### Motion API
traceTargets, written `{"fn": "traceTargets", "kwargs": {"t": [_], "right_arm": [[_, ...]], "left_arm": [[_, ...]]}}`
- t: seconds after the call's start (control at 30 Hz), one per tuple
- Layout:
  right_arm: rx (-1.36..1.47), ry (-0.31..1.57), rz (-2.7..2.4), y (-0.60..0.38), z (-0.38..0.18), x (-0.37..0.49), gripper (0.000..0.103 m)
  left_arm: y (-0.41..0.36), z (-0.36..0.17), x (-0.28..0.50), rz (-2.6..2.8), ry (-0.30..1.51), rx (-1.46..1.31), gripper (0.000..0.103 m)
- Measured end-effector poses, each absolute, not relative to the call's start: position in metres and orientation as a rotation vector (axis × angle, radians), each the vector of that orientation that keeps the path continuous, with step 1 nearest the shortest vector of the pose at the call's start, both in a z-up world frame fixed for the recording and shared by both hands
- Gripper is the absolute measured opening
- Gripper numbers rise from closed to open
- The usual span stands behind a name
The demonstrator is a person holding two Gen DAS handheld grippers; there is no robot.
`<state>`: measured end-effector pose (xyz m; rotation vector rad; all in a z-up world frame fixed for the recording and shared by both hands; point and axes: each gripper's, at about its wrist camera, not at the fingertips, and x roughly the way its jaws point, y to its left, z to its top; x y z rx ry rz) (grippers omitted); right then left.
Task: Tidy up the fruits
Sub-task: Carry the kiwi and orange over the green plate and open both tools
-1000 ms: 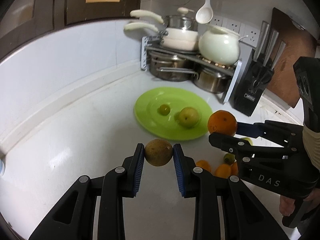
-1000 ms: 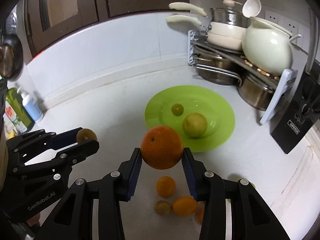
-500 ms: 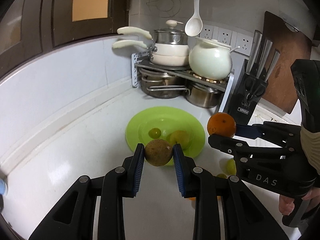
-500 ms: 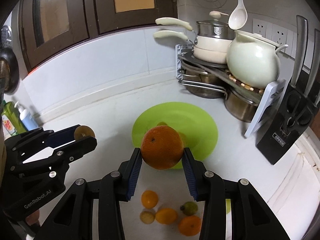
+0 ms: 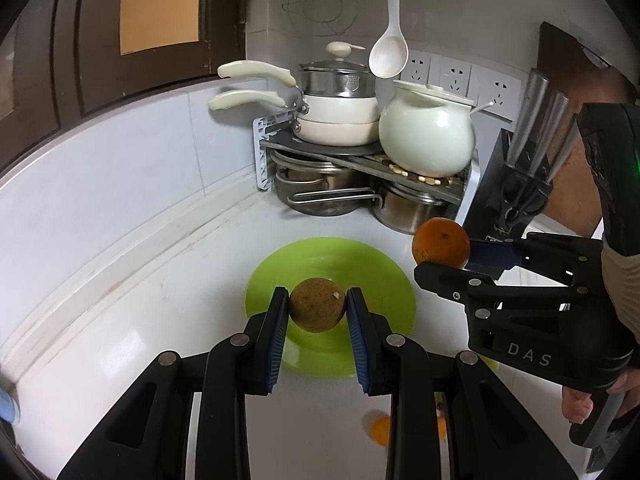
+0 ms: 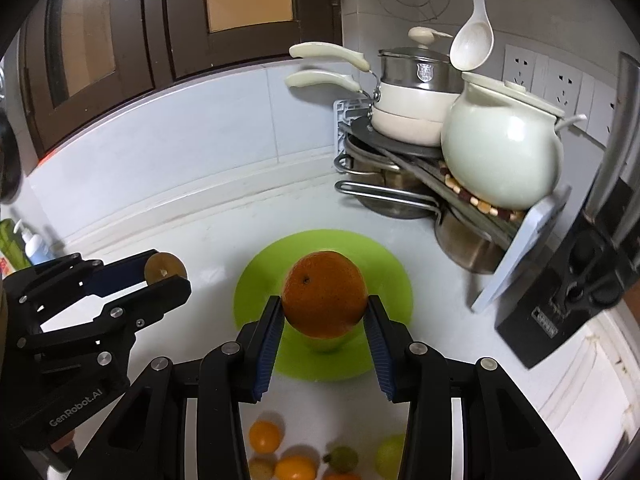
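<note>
My left gripper (image 5: 317, 307) is shut on a small round brown fruit (image 5: 317, 305), held above the near side of the green plate (image 5: 360, 258). My right gripper (image 6: 325, 314) is shut on a large orange (image 6: 324, 294), also held over the green plate (image 6: 256, 286). In the left wrist view the right gripper (image 5: 442, 266) and its orange (image 5: 441, 242) hang at the right. In the right wrist view the left gripper (image 6: 168, 276) holds the brown fruit (image 6: 165, 267) at the left. Fruit lying on the plate is hidden behind the held fruits.
Several small oranges and green fruits (image 6: 296, 454) lie on the white counter (image 6: 200, 240) near the front. A rack of pots (image 5: 340, 168) with a white round pot (image 5: 426, 132) stands behind the plate. A black knife block (image 5: 508, 196) stands at the right, bottles (image 6: 28, 240) at the far left.
Both grippers have risen and drawn back with their fruits still gripped, so the plate and loose fruits sit lower and smaller in both views. The plate's own fruits are now covered.
</note>
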<state>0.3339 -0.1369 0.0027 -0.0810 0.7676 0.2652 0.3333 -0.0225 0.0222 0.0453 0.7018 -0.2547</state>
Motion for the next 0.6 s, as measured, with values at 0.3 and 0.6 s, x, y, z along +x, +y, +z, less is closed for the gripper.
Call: {"fn": "traceTargets", "kwargs": {"t": [0.3,0.6], "right_arm": [[-0.097,0.810,0.281,-0.131,-0.005,0.373,0.042],[-0.115,0.878,0.278,-0.132,-0.029,0.415,0.042]], "left_arm": [[-0.024,0.013,0.381,-0.255,0.747,0.061,0.030],[-0.024,-0.020,0.431,-0.286,0.833,0.060,0.030]]}}
